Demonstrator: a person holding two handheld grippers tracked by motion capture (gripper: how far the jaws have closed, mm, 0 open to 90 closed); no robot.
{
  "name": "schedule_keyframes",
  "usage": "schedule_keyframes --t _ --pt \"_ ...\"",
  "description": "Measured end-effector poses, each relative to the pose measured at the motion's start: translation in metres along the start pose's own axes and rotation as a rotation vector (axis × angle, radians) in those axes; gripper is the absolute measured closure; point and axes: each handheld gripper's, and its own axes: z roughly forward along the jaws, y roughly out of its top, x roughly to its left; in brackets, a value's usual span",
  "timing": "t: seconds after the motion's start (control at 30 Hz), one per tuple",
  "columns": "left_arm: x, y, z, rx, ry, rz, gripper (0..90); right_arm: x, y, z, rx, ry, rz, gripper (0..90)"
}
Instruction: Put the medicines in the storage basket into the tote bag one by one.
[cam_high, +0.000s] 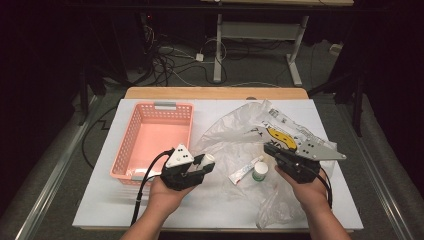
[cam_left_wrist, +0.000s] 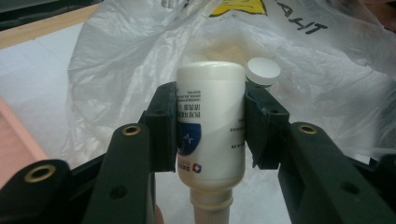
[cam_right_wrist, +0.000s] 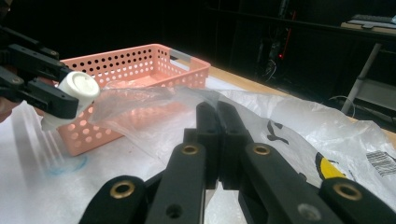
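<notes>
We read this as a lab or test-rig room, not a home. The table (cam_high: 95, 200) is a white board laid over a wooden top, lit from above while everything around it sits dark. Behind it, loose cables (cam_high: 170, 60) sprawl across grey carpet (cam_high: 60, 165), next to the metal legs of a height-adjustable desk (cam_high: 260, 35). Each hand-held gripper (cam_high: 200, 167) carries a cable and a grey marker plate (cam_high: 179, 156), which looks like recording gear to us. Dark equipment with a red light (cam_right_wrist: 280, 51) stands at the back.
</notes>
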Motion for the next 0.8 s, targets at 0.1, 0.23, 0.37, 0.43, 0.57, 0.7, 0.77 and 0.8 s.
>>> schedule_keyframes --t 0.1,0.23,0.37,0.43,0.57,0.7,0.77,0.8 --pt "-0.004 0.001 0.009 0.011 0.001 0.010 58.0 0.000 0.000 0.000 0.002 0.000 0.001 90.0" --pt "-0.009 0.005 0.026 0.032 0.009 0.023 58.0 0.000 0.000 0.000 0.002 0.001 0.001 90.0" --pt "-0.013 0.010 0.046 0.042 0.014 0.044 57.9 0.000 -0.001 0.001 0.004 0.004 0.000 90.0" --pt "-0.015 0.012 0.057 0.050 0.024 0.052 57.9 0.001 -0.001 0.002 0.005 0.005 0.001 90.0" --pt "-0.016 0.015 0.080 0.066 0.026 0.055 57.9 0.000 -0.001 0.002 0.005 0.004 0.000 90.0" --pt "-0.019 0.018 0.100 0.066 0.031 0.064 57.8 0.000 -0.002 0.002 0.004 0.005 0.002 90.0" --pt "-0.021 0.019 0.111 0.059 0.041 0.072 57.8 0.000 -0.002 0.002 0.003 0.007 0.009 90.0" --pt "-0.022 0.020 0.116 0.058 0.047 0.077 57.8 0.000 -0.002 0.002 0.003 0.008 0.008 90.0"
